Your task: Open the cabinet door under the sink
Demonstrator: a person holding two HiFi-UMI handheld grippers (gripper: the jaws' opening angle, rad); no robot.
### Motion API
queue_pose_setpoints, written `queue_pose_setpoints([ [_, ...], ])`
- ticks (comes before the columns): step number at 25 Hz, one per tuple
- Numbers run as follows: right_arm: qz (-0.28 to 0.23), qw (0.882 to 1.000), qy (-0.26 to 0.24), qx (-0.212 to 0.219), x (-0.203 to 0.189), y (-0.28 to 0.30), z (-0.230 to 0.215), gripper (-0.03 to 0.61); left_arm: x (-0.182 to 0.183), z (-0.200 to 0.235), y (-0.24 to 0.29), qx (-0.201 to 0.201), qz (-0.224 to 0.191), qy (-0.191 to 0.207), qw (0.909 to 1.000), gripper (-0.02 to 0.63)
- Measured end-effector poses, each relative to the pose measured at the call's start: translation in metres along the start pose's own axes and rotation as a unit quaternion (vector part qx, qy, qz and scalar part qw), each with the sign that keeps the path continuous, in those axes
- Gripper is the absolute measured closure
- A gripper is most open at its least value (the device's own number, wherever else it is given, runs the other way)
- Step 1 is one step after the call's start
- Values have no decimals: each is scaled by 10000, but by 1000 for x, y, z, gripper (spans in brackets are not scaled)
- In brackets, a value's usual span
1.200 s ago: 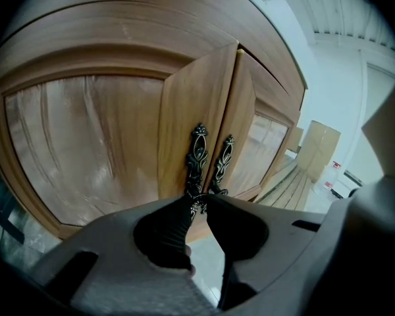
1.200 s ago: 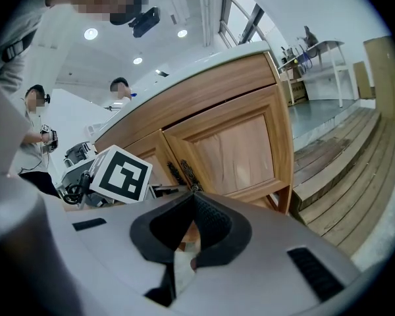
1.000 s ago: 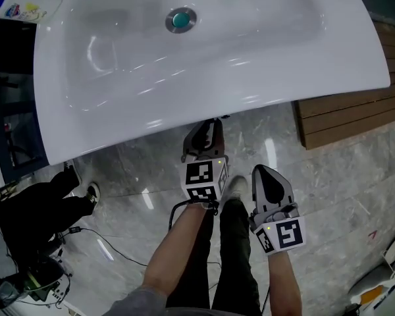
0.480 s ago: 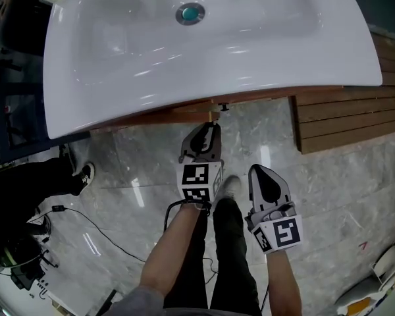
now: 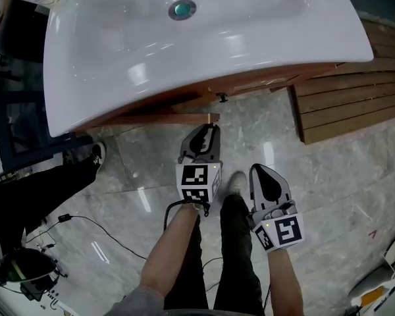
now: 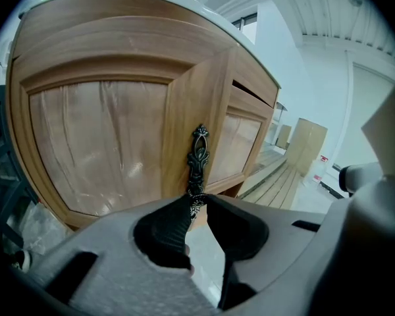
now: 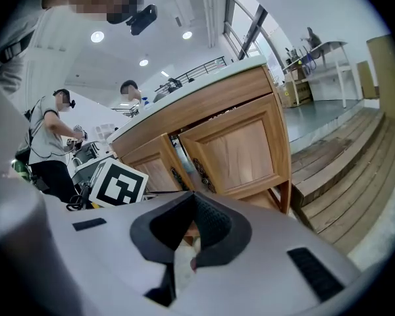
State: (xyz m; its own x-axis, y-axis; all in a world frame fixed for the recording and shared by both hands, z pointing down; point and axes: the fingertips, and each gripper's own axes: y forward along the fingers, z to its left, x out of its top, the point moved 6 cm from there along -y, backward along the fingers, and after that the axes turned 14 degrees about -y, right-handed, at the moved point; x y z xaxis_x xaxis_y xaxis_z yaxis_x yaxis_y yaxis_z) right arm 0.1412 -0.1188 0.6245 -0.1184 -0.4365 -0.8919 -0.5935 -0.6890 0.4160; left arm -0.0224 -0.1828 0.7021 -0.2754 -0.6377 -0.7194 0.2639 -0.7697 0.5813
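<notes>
Handle (image 6: 198,153) base behind left tool (image 6: 197,201)

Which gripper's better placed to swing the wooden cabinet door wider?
Left. The left gripper is clamped on the ornate dark metal handle of the partly open wooden door; the right gripper hangs apart, holding nothing.

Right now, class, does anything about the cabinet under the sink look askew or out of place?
Only the left door: it stands ajar, swung outward, its handle gripped by the left hand-held gripper.

cabinet door (image 5: 161,118) swung further out, left claw (image 5: 209,125) with handle (image 6: 197,160) drawn back
</notes>
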Motion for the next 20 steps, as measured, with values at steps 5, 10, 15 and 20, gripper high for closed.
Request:
queue_pose_setpoints([
  [5,-75,9995,58,-306,-6,-3,22,569,-5,5,-9,-231,50,107,9997,532],
  [10,-108,9969,187,-763,-19,-7,38,569,-14,5,-19,-592,151,241,9978,531],
  [15,-147,9934,223,-1115,-27,-8,65,569,-21,13,-35,-956,219,388,9944,531],
  [20,-144,9912,217,-1300,-34,-16,90,569,-31,20,-53,-1247,270,481,9907,531],
])
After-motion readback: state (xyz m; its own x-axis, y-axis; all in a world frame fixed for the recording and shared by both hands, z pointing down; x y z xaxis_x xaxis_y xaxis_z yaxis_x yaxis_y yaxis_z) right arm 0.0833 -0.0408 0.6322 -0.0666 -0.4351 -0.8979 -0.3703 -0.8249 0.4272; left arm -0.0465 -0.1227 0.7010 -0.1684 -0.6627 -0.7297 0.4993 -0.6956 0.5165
